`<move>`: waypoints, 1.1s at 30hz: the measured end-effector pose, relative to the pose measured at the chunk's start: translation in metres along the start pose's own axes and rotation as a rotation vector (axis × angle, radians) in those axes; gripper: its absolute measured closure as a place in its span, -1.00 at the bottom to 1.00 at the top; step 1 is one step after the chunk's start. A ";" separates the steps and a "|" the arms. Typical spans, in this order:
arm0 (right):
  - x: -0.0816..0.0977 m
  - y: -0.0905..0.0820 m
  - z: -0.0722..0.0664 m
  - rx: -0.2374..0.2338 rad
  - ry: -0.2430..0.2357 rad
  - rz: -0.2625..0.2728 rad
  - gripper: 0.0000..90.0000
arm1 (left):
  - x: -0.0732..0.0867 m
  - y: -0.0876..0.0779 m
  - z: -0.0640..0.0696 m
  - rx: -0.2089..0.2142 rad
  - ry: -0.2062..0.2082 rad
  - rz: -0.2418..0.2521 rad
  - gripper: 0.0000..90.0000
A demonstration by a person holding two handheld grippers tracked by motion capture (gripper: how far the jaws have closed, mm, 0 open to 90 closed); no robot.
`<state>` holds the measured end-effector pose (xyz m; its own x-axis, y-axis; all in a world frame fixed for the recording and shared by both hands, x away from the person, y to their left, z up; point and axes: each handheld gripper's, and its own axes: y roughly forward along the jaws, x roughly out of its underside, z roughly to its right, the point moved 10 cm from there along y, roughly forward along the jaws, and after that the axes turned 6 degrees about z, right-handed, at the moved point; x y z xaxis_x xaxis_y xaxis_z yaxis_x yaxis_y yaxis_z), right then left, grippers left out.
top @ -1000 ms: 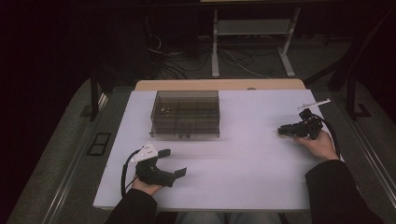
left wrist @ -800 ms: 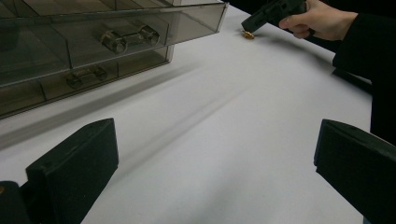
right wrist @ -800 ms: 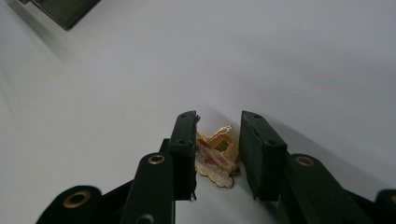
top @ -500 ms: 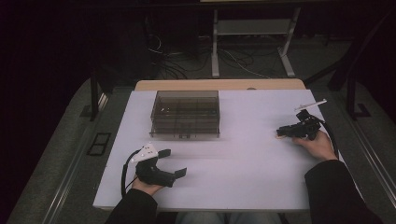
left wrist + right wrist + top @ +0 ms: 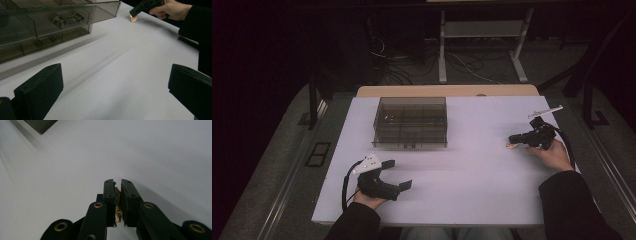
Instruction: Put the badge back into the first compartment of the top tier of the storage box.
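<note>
White worktop (image 5: 472, 165) sitting in dark room, cables trailing on floor behind. Smoky clear drawer box (image 5: 411, 121) standing near far edge. Right gripper (image 5: 512, 143) fingers, just closing, pinching small orange-tan scrap (image 5: 118, 203) low over worktop at right. Left gripper (image 5: 398, 174) resting, fingers gaping wide, holding nothing.

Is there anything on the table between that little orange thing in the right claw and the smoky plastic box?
Nothing visible. The right claw, which has just been closing, pinches the small orange piece; bare white table stretches from there to the box.
</note>
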<state>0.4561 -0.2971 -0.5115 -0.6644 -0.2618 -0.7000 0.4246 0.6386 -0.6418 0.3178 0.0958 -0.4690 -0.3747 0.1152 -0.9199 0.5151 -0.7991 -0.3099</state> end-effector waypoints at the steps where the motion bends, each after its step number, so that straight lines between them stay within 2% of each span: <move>1: 0.000 0.000 0.000 0.003 -0.002 -0.005 0.81 | 0.000 0.000 0.000 0.000 -0.002 0.002 -1.00; 5: 0.000 -0.002 -0.002 0.019 -0.018 -0.014 0.83 | -0.001 0.000 0.000 0.000 0.000 0.003 -1.00; 8: -0.002 -0.004 -0.006 0.012 -0.016 -0.017 0.86 | -0.001 0.000 0.000 0.001 0.002 0.003 -1.00; 11: -0.002 -0.004 -0.007 0.029 -0.028 -0.025 0.86 | -0.001 0.000 0.000 0.001 0.001 0.002 -1.00; 22: -0.004 -0.004 -0.010 0.023 -0.023 -0.024 0.87 | -0.001 0.000 0.000 0.003 0.002 0.002 -1.00; 33: -0.007 -0.003 -0.017 0.012 -0.042 -0.028 0.87 | -0.001 0.000 0.000 0.007 0.000 0.001 -1.00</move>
<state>0.4487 -0.2847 -0.4993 -0.6496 -0.3095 -0.6944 0.4141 0.6220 -0.6646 0.3177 0.0960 -0.4682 -0.3743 0.1148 -0.9202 0.5101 -0.8031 -0.3078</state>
